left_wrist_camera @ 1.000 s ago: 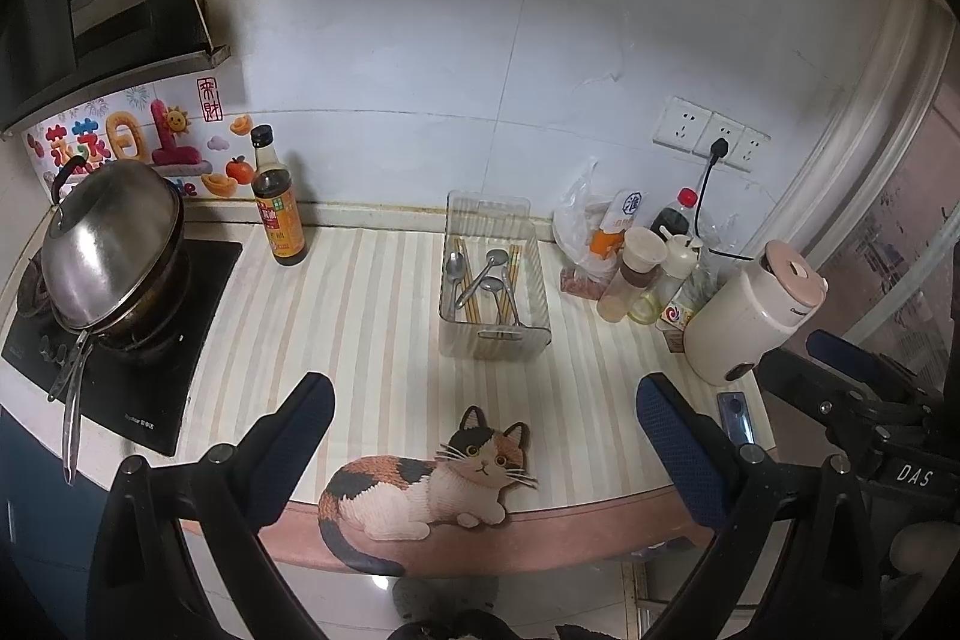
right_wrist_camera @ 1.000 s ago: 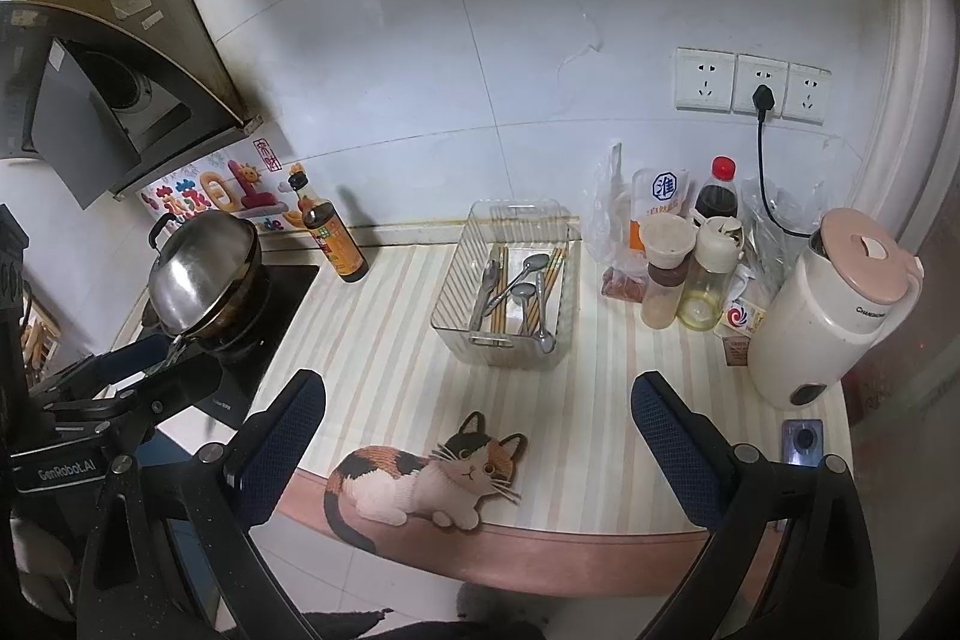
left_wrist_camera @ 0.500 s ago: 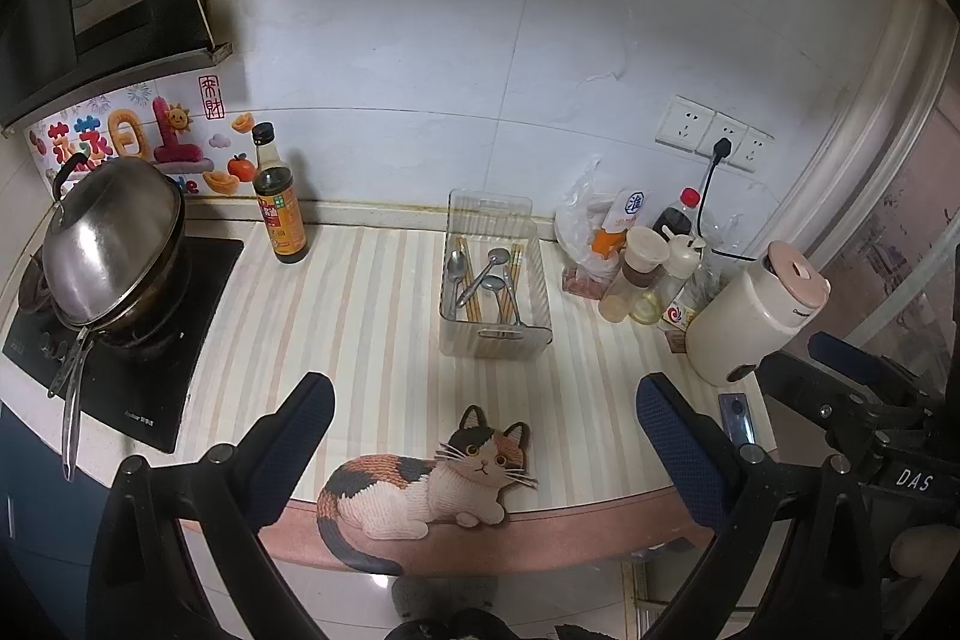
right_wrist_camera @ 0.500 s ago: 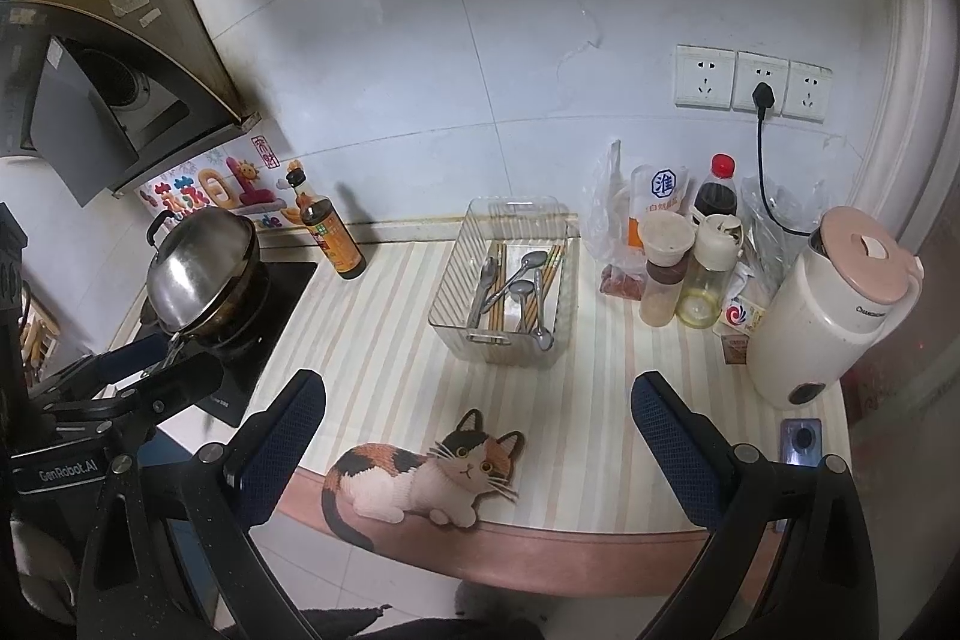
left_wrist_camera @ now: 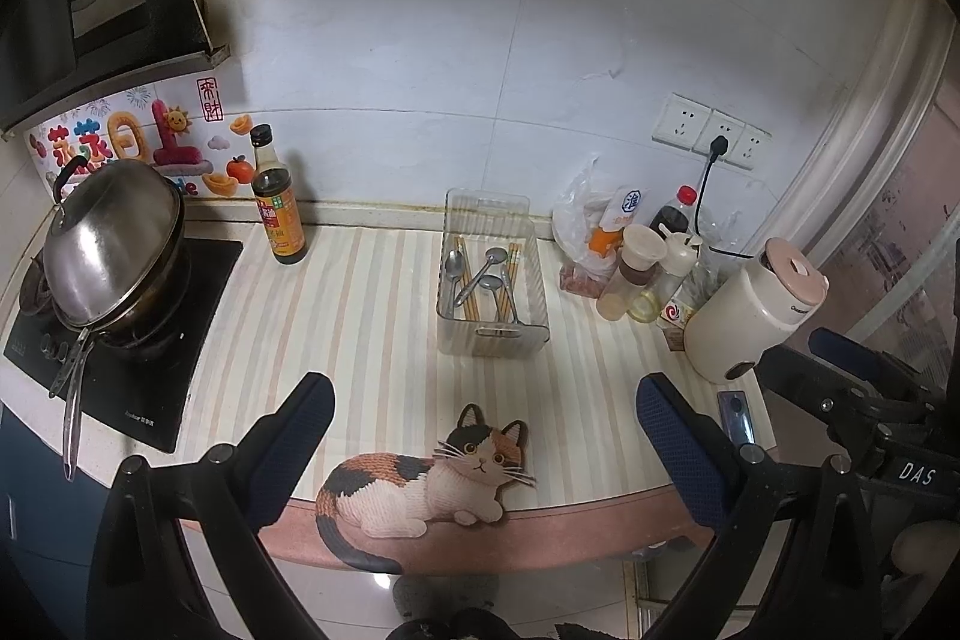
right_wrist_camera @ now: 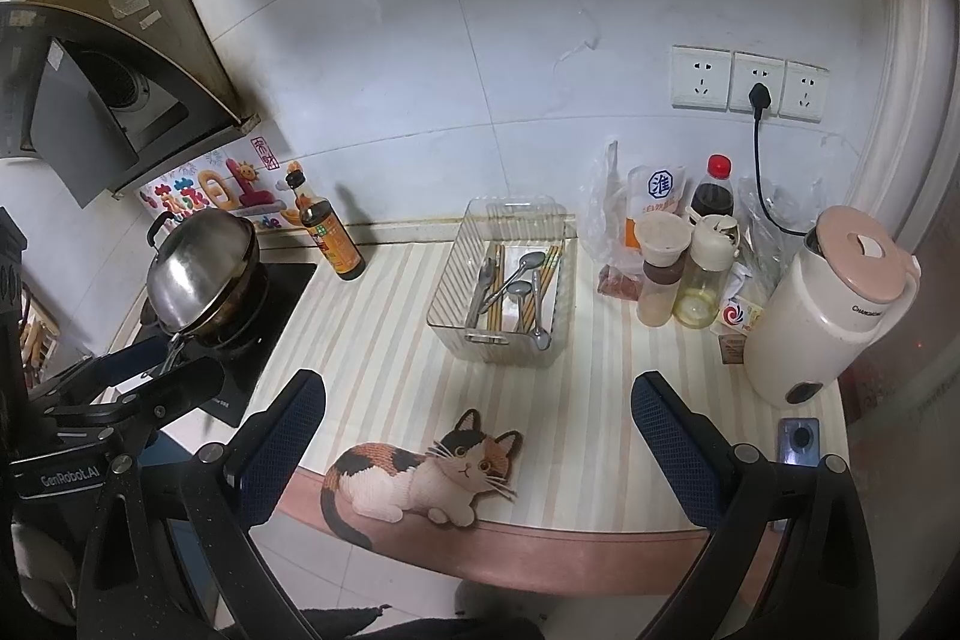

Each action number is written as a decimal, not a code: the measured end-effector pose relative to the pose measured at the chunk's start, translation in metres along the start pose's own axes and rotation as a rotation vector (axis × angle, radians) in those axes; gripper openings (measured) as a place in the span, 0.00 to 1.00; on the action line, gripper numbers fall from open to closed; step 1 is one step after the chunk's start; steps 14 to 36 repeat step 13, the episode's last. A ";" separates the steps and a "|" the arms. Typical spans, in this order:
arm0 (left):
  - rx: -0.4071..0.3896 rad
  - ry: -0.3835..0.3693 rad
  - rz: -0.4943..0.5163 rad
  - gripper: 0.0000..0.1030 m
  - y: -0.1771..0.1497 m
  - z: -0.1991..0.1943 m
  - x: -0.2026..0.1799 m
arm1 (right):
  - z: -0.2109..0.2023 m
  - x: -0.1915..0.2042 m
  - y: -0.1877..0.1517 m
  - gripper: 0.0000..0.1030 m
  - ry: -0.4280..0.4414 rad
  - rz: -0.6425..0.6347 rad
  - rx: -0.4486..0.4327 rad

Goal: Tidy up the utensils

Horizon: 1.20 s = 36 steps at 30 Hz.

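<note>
A clear plastic bin (left_wrist_camera: 540,328) stands at the back middle of the striped counter; it also shows in the right wrist view (right_wrist_camera: 444,304). In it lie metal spoons (left_wrist_camera: 480,274) and wooden chopsticks (left_wrist_camera: 469,292), mixed together; the spoons (right_wrist_camera: 516,274) and chopsticks (right_wrist_camera: 549,268) show in the right wrist view too. My left gripper (left_wrist_camera: 480,451) is open and empty, held back above the counter's front edge. My right gripper (right_wrist_camera: 477,445) is open and empty, also at the front edge, to the right of the left one.
A cat-shaped mat (left_wrist_camera: 432,478) lies at the front edge. A lidded wok (left_wrist_camera: 114,256) sits on the cooktop at left, a soy sauce bottle (left_wrist_camera: 277,208) behind. Condiment jars (left_wrist_camera: 636,274), a cream kettle (left_wrist_camera: 750,310) and a phone (left_wrist_camera: 735,415) stand right.
Both grippers have drifted very slightly; the view of the counter has barely shifted. Nothing was taken hold of or moved.
</note>
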<state>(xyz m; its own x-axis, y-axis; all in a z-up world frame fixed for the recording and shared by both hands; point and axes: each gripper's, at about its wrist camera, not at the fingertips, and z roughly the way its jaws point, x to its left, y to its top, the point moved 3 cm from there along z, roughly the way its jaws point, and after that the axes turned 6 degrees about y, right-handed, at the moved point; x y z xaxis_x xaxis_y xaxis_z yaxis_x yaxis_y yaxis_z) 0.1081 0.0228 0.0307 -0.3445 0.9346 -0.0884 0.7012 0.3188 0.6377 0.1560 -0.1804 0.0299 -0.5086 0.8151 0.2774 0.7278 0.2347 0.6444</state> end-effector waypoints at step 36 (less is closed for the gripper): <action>-0.004 0.004 -0.001 1.00 0.000 -0.003 -0.001 | -0.001 0.000 0.000 1.00 -0.002 0.003 -0.001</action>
